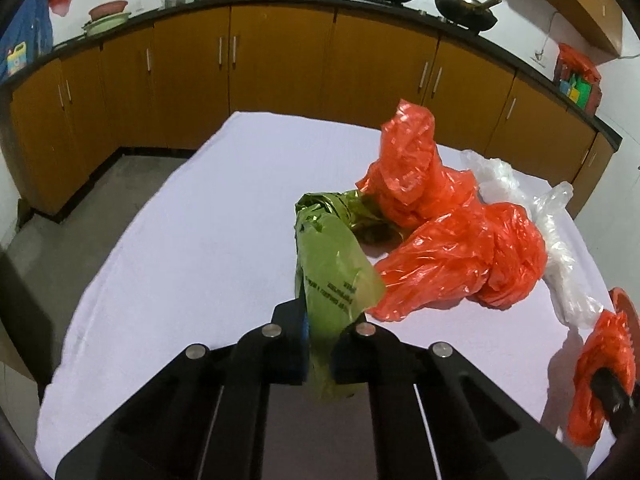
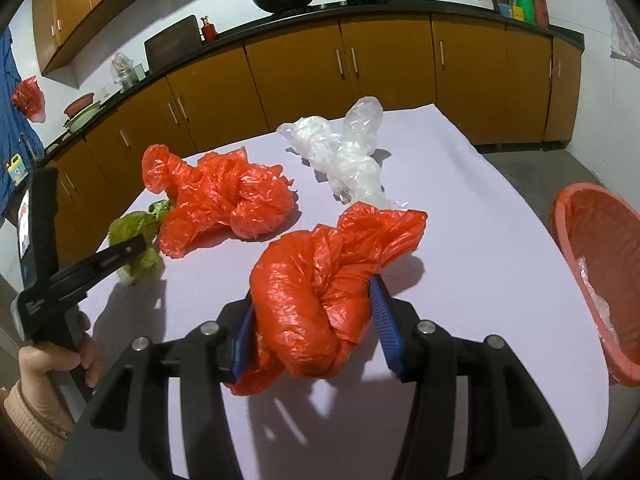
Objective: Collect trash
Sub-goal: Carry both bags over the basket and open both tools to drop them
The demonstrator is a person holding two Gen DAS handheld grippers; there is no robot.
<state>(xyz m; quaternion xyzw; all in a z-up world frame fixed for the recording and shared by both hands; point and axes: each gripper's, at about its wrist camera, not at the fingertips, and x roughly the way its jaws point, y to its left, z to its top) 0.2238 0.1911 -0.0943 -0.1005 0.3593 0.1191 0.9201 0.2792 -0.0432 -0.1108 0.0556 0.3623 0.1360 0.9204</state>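
Observation:
My left gripper (image 1: pixel 324 318) is shut on a crumpled green plastic bag (image 1: pixel 336 264), which trails forward onto the white table (image 1: pixel 180 240). From the right wrist view, that gripper (image 2: pixel 134 254) is at the table's left edge, pinching the green bag (image 2: pixel 132 226). My right gripper (image 2: pixel 314 314) is shut on a bunched orange plastic bag (image 2: pixel 316 292), blue pads pressing both its sides, just above the table. A heap of orange bag plastic (image 2: pixel 224 200) lies behind it, with clear plastic bags (image 2: pixel 344 152) farther back.
An orange basket (image 2: pixel 592 264) holding clear plastic stands at the table's right edge. Yellow cabinets (image 2: pixel 304 76) under a dark counter with two woks run behind the table. A person's hand (image 2: pixel 52 356) holds the left gripper's handle.

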